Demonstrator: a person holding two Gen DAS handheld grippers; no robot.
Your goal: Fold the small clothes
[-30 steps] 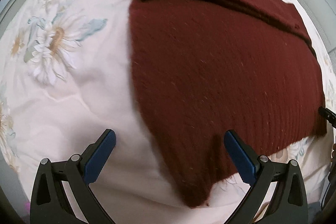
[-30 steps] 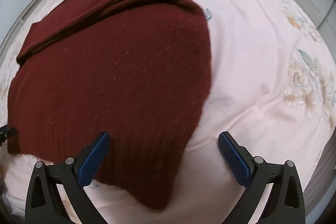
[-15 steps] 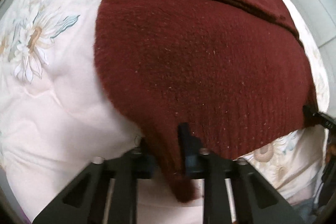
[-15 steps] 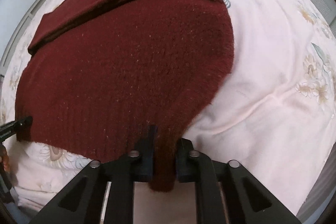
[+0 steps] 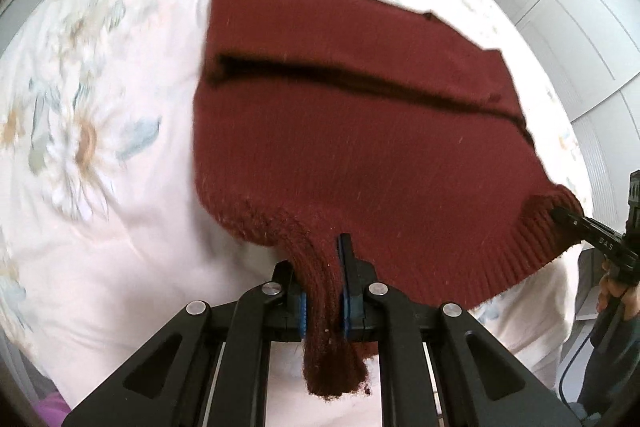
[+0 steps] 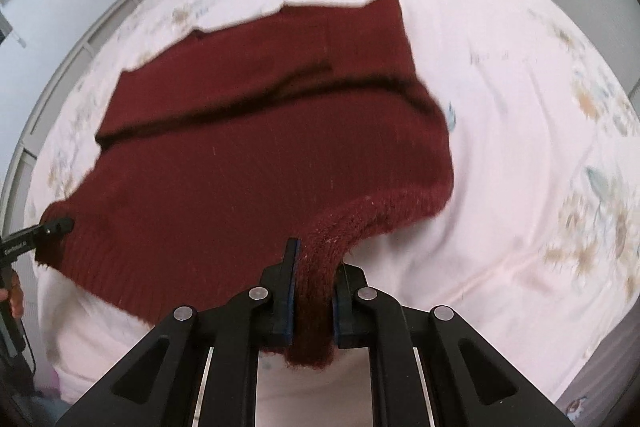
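While the dark red sweater (image 5: pixel 360 147) lies on the flowered bed (image 5: pixel 100 247), the left tongs (image 5: pixel 323 287) clench one corner of its ribbed hem, and the right tongs (image 6: pixel 314 291) clench the other corner, both raised off the bed.

Sweater (image 5: pixel 360 131): dark red knit, sleeves folded across.
Pose: ribbed hem corners raised, far part flat on the bed (image 5: pixel 120 247).
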